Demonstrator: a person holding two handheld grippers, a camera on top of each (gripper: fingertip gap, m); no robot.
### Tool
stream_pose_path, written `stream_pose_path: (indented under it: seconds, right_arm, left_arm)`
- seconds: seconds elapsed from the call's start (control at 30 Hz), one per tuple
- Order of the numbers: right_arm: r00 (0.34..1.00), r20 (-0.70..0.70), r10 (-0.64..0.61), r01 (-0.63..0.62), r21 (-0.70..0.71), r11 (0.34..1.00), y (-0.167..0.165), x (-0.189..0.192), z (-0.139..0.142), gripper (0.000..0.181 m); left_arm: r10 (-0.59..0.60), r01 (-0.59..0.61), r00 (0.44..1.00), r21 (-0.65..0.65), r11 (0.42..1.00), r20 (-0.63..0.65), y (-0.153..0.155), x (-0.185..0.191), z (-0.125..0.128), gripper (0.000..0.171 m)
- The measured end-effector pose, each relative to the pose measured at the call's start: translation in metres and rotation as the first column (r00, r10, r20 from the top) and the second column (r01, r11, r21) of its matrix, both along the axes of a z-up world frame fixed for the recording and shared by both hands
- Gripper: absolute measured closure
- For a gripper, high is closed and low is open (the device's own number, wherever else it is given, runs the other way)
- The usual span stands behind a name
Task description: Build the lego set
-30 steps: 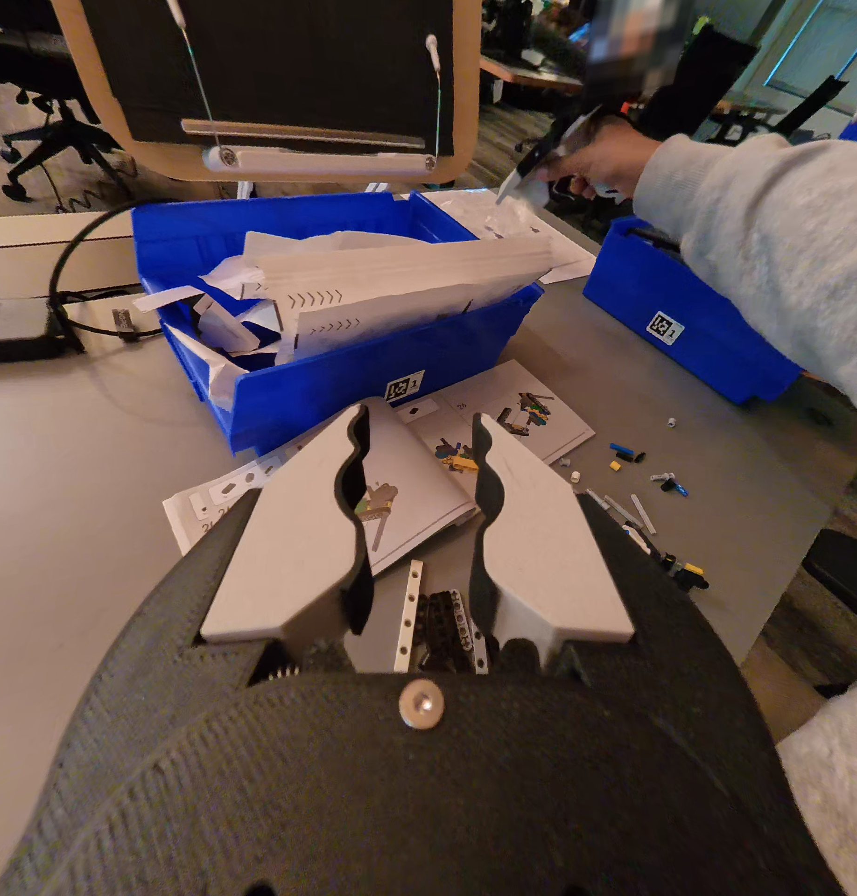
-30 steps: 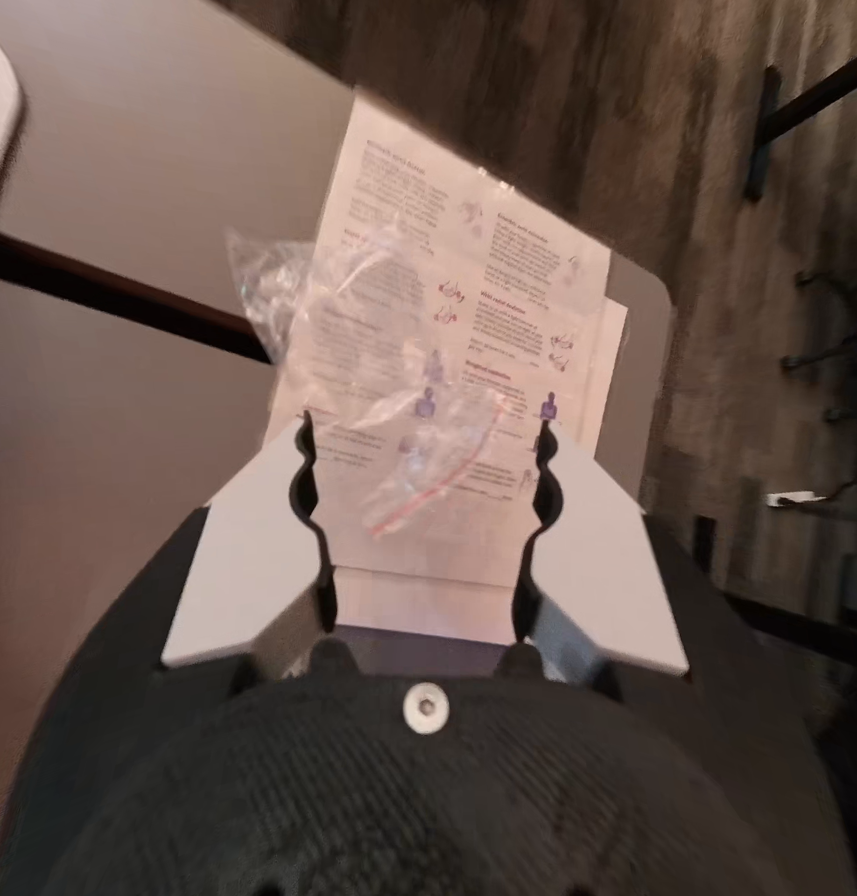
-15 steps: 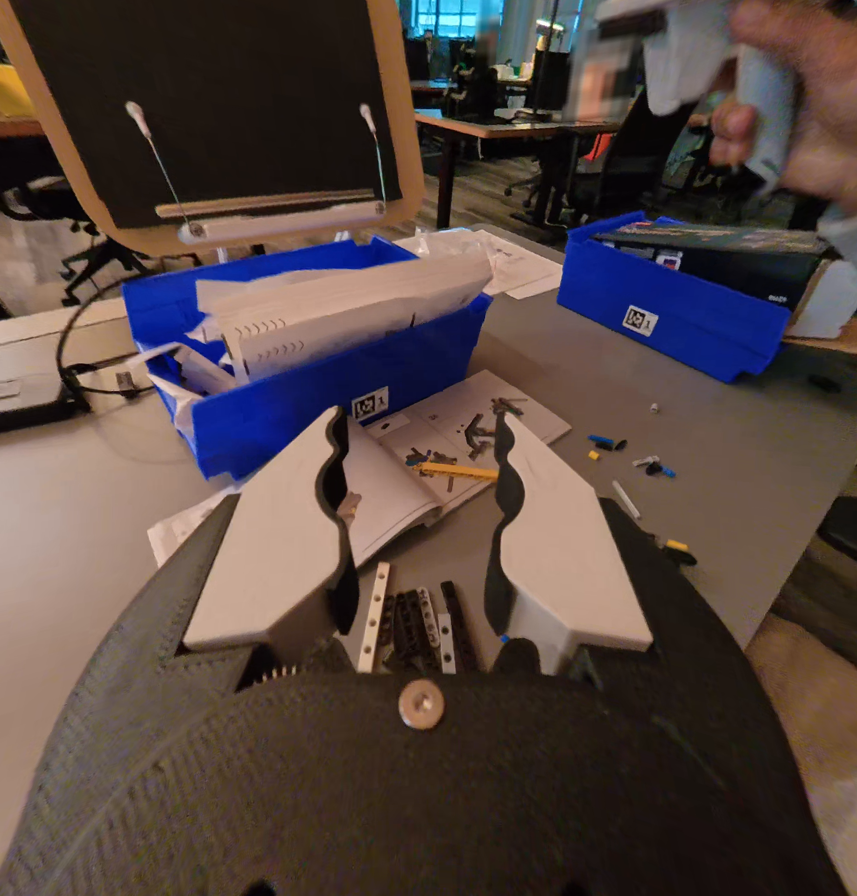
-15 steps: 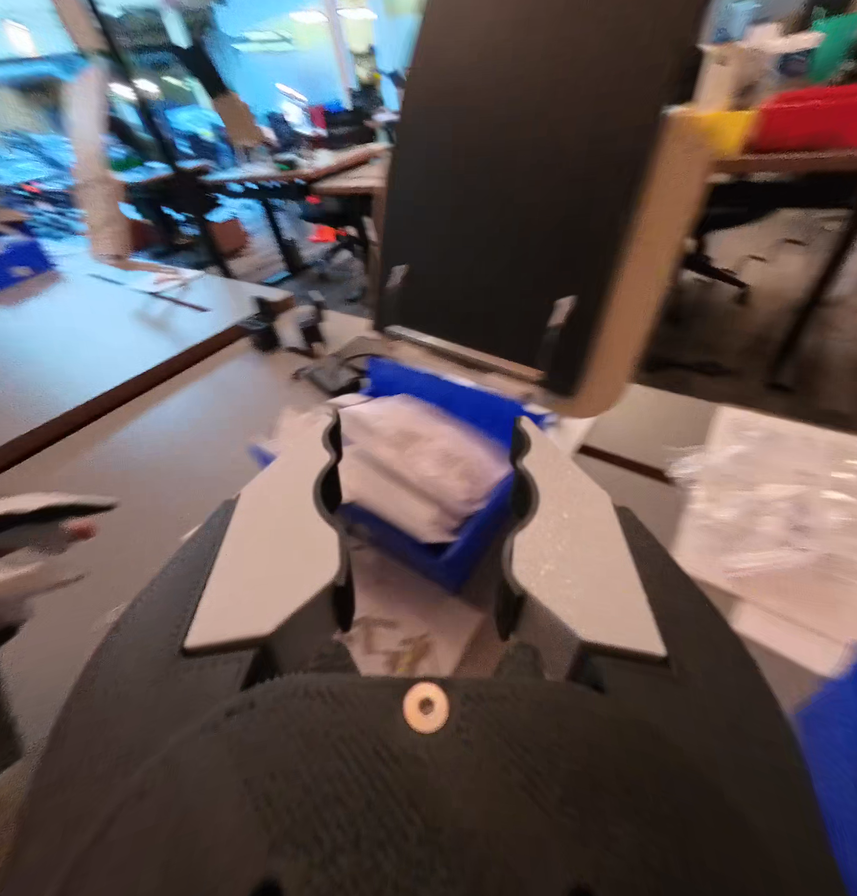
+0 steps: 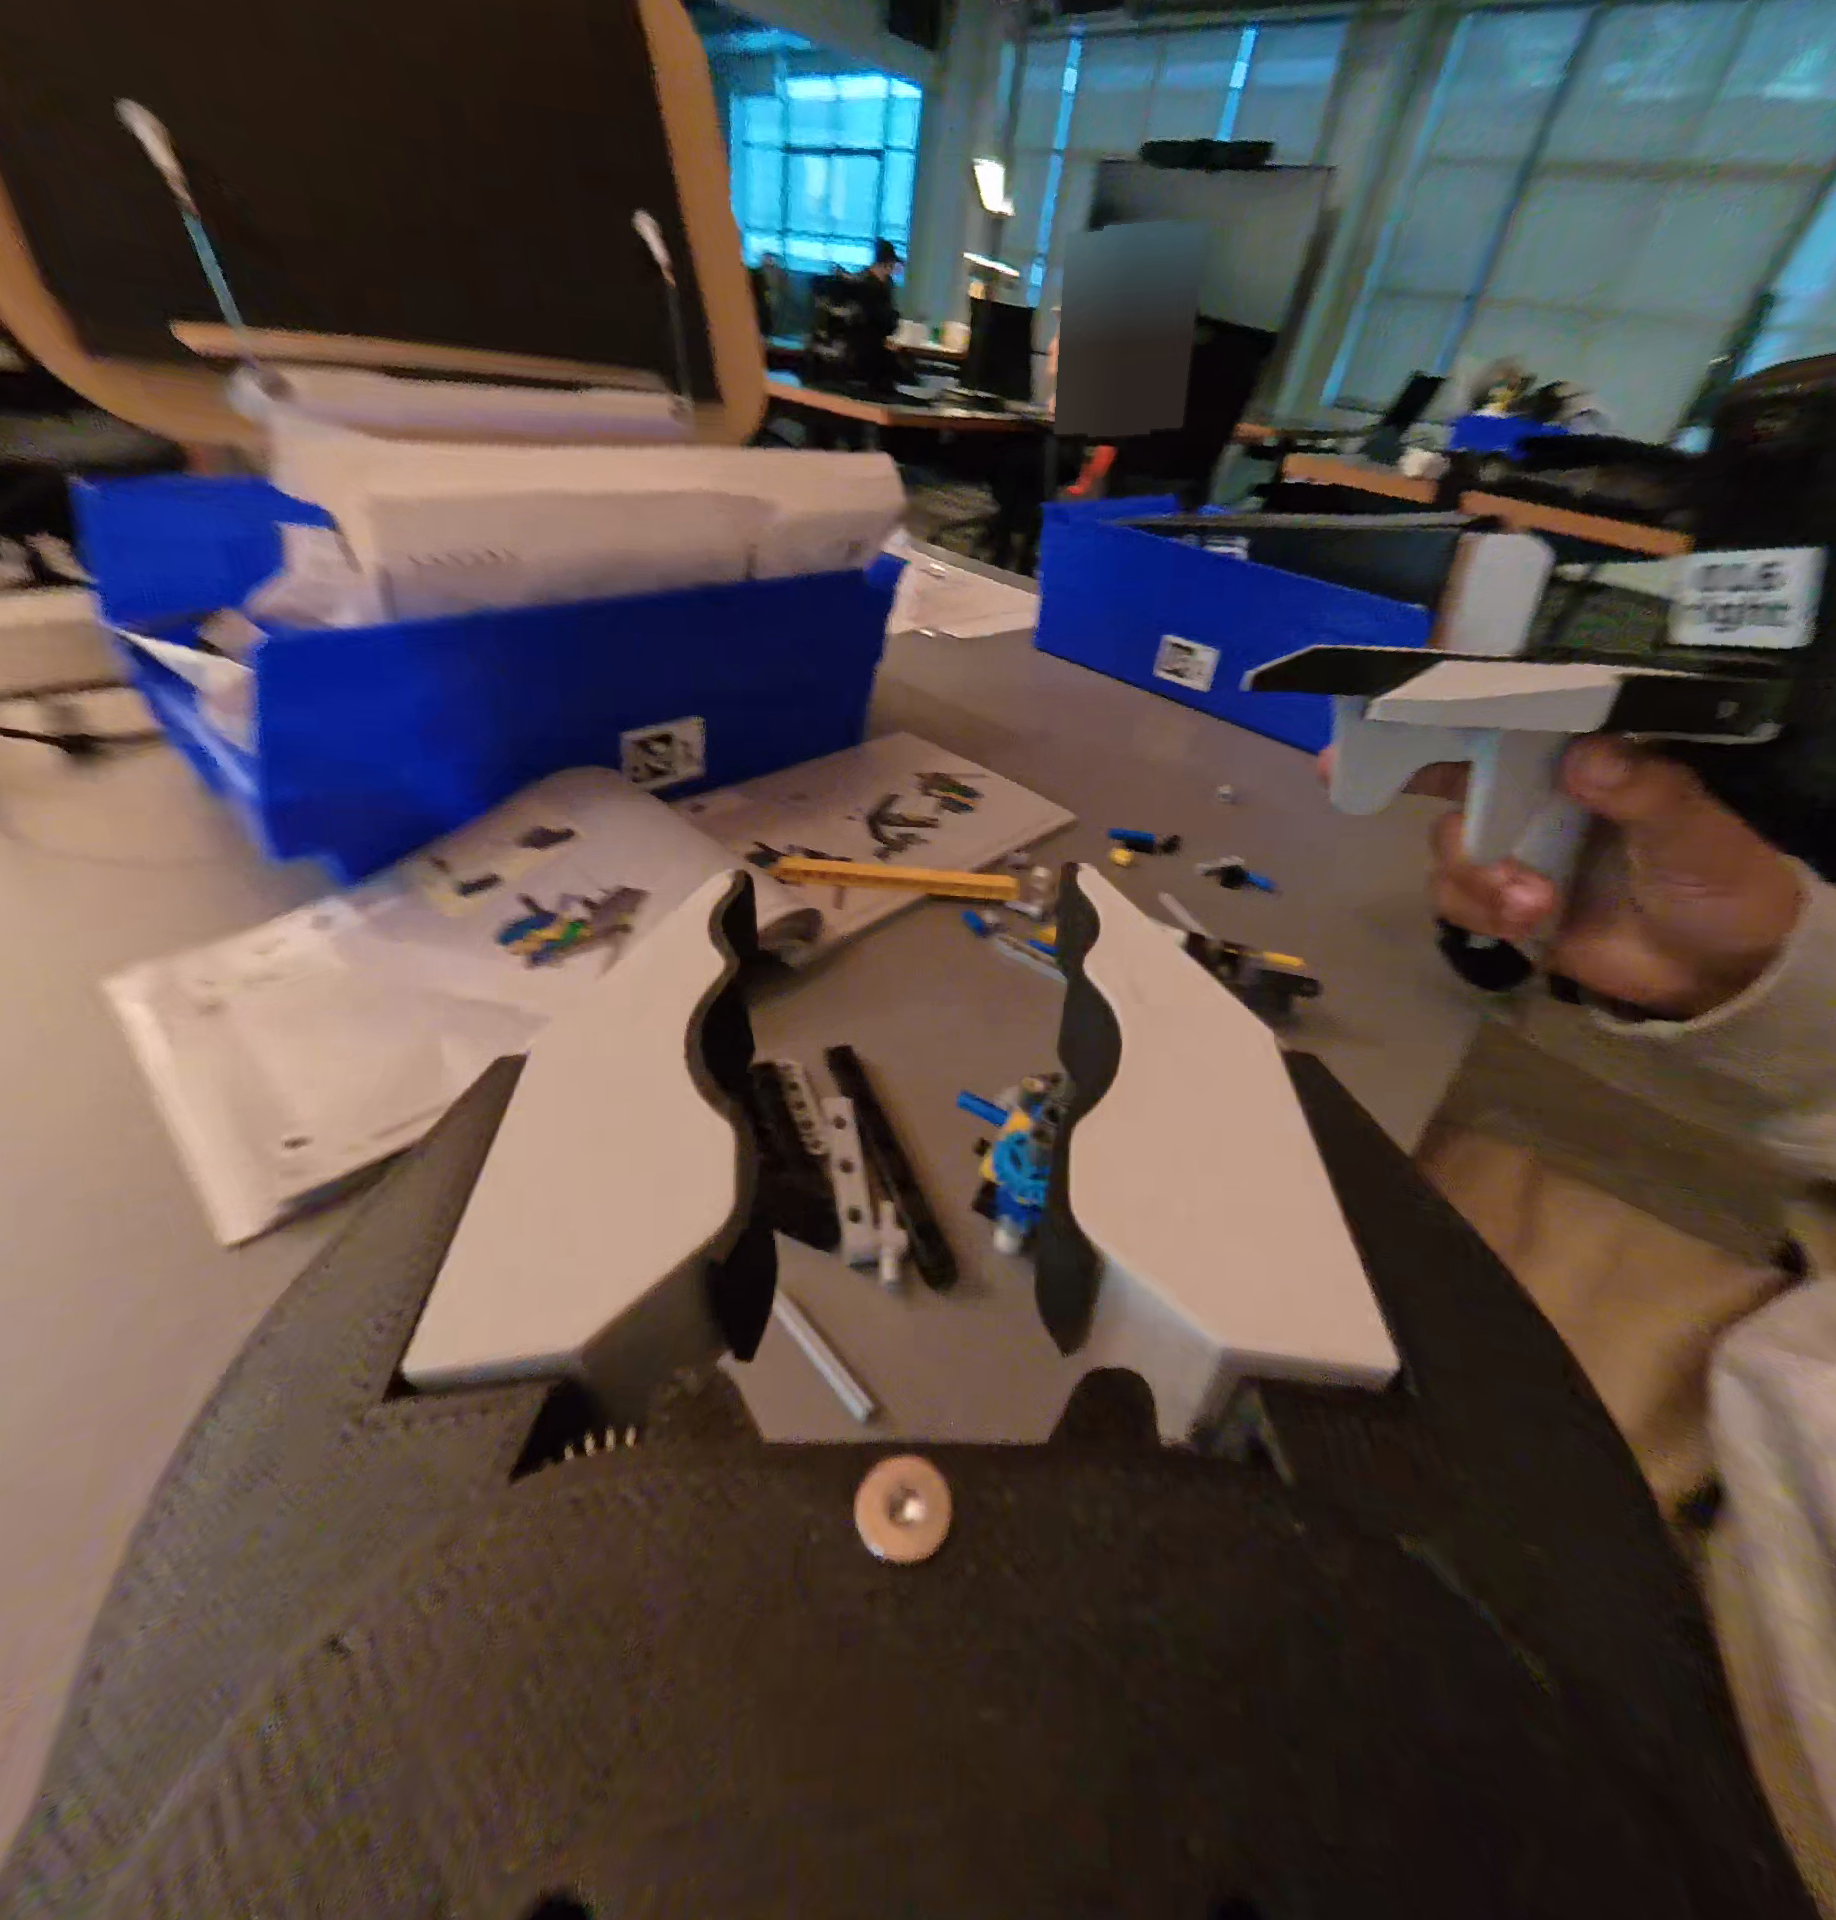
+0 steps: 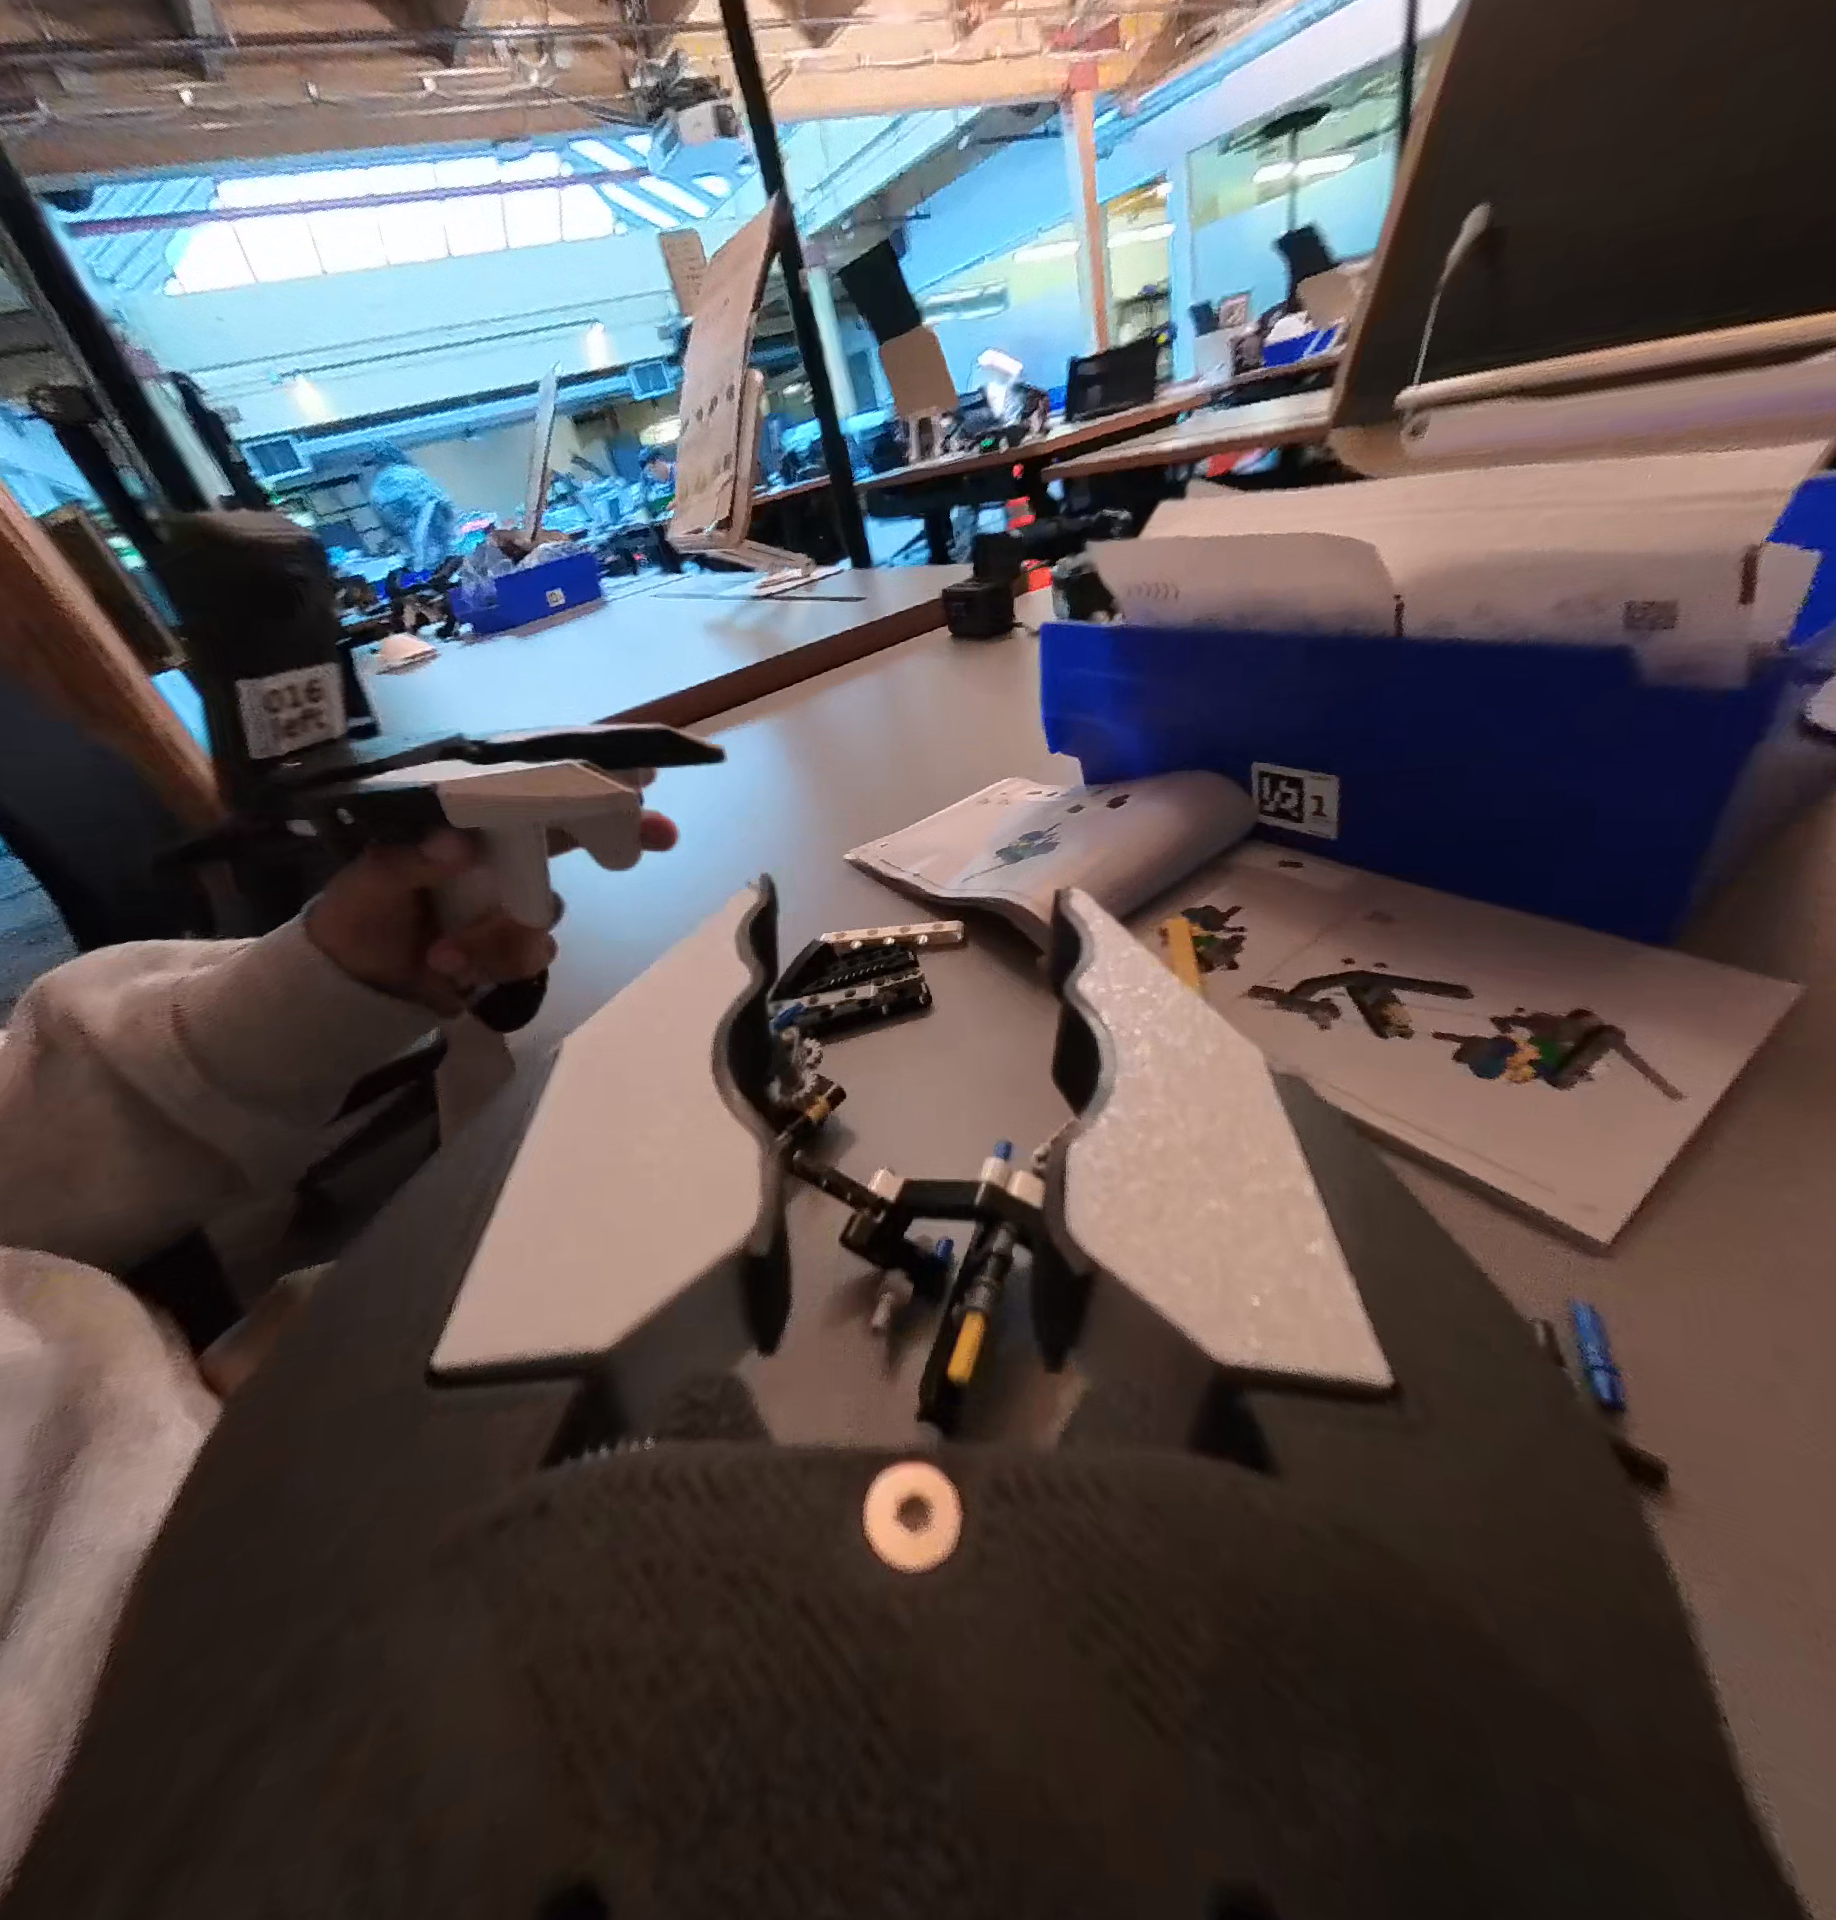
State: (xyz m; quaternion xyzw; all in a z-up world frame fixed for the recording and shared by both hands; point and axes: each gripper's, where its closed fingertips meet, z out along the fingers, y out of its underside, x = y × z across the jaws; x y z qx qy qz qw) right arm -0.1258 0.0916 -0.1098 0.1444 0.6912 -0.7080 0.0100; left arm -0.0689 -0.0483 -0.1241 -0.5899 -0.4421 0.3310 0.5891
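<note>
My left gripper (image 5: 903,883) is open and empty, held above the grey table. Between its fingers lie black and grey beams (image 5: 862,1153) and a small blue and yellow assembly (image 5: 1018,1143). A yellow beam (image 5: 893,878) lies on the open instruction booklet (image 5: 581,883). My right gripper (image 6: 909,904) is open and empty over a black assembly with pins (image 6: 935,1226) and the black and grey beams (image 6: 862,971). Each gripper shows in the other view: the right one at the right edge (image 5: 1309,675), the left one at the left (image 6: 685,743).
A blue bin with white paper bags (image 5: 540,707) stands behind the booklet, under a black board on a stand (image 5: 374,187). A second blue bin (image 5: 1205,613) is at the back right. Small loose pieces (image 5: 1184,862) lie scattered right of the booklet. A blue pin (image 6: 1594,1351) lies near the front edge.
My right gripper has swung from the papers at the far side down to the table and now points at the pieces. My left gripper has dropped lower and opened wider.
</note>
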Motion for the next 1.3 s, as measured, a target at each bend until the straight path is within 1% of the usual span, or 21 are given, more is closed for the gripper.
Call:
stream_pose_path:
  seconds: [0.07, 0.13, 0.23, 0.33, 0.43, 0.47, 0.53, 0.57, 0.6, 0.67, 0.73, 0.87, 0.93, 1.07, 1.2, 1.3]
  right_arm:
    - [0.999, 0.028, 0.038, -0.039, 0.032, 0.999, 0.002, -0.002, -0.007, 0.129]
    - [0.999, 0.043, 0.028, -0.03, 0.047, 0.998, 0.006, -0.008, -0.012, 0.13]
    - [0.997, 0.071, 0.017, -0.02, 0.033, 0.999, 0.009, -0.015, -0.014, 0.129]
    - [0.999, 0.05, -0.001, -0.003, 0.077, 0.997, 0.009, -0.022, -0.021, 0.127]
    - [1.0, 0.0, -0.023, 0.022, 0.136, 0.99, 0.008, -0.03, -0.03, 0.127]
    - [1.0, -0.008, -0.027, 0.028, 0.153, 0.988, 0.007, -0.031, -0.035, 0.127]
    - [1.0, 0.002, -0.026, 0.025, 0.179, 0.984, 0.004, -0.033, -0.041, 0.126]
    - [1.0, 0.006, -0.031, 0.029, 0.184, 0.983, 0.003, -0.034, -0.042, 0.124]
    - [0.999, 0.006, -0.044, 0.042, 0.183, 0.982, 0.004, -0.036, -0.042, 0.123]
    - [0.998, 0.009, -0.066, 0.063, 0.179, 0.982, 0.005, -0.039, -0.042, 0.122]
    - [0.997, 0.018, -0.076, 0.071, 0.186, 0.98, 0.005, -0.041, -0.043, 0.122]
    - [0.998, 0.039, -0.048, 0.037, 0.247, 0.968, -0.002, -0.04, -0.053, 0.122]
    - [0.999, 0.035, -0.032, 0.02, 0.289, 0.957, -0.006, -0.037, -0.06, 0.122]
    - [1.0, -0.024, -0.013, 0.02, 0.375, 0.927, -0.014, -0.032, -0.071, 0.122]
    - [0.995, -0.103, 0.011, 0.037, 0.458, 0.888, -0.02, -0.025, -0.082, 0.122]
    - [0.993, -0.118, 0.027, 0.033, 0.476, 0.879, -0.022, -0.023, -0.084, 0.122]
  left_arm:
    - [-0.053, 0.052, 0.998, 0.021, 0.998, 0.031, 0.009, 0.001, -0.007, 0.113]
    - [-0.084, 0.084, 0.995, -0.006, 0.996, 0.049, 0.017, 0.002, -0.013, 0.113]
    - [-0.142, 0.146, 0.987, -0.045, 0.988, 0.081, 0.032, 0.004, -0.025, 0.107]
    - [-0.195, 0.202, 0.974, -0.055, 0.978, 0.118, 0.043, 0.005, -0.033, 0.098]
    - [-0.216, 0.22, 0.968, -0.013, 0.975, 0.124, 0.042, 0.004, -0.032, 0.097]
    - [-0.225, 0.225, 0.965, 0.011, 0.974, 0.134, 0.041, 0.003, -0.032, 0.095]
    - [-0.237, 0.231, 0.961, 0.056, 0.971, 0.144, 0.039, 0.002, -0.032, 0.093]
    - [-0.233, 0.227, 0.961, 0.059, 0.972, 0.148, 0.036, 0.002, -0.032, 0.094]
    - [-0.21, 0.208, 0.966, 0.03, 0.978, 0.148, 0.033, 0.0, -0.033, 0.1]
    - [-0.157, 0.165, 0.98, -0.059, 0.984, 0.125, 0.027, -0.002, -0.033, 0.107]
    - [-0.136, 0.147, 0.984, -0.096, 0.984, 0.116, 0.027, -0.003, -0.034, 0.108]
    - [-0.112, 0.121, 0.984, -0.064, 0.991, 0.137, 0.021, -0.011, -0.035, 0.107]
    - [-0.097, 0.106, 0.98, -0.042, 0.993, 0.174, 0.017, -0.015, -0.039, 0.105]
    - [-0.099, 0.109, 0.966, -0.029, 0.994, 0.237, 0.017, -0.02, -0.048, 0.1]
    - [-0.098, 0.105, 0.968, -0.016, 0.994, 0.233, 0.015, -0.021, -0.047, 0.1]
    - [-0.097, 0.101, 0.969, -0.009, 0.995, 0.226, 0.014, -0.023, -0.045, 0.102]
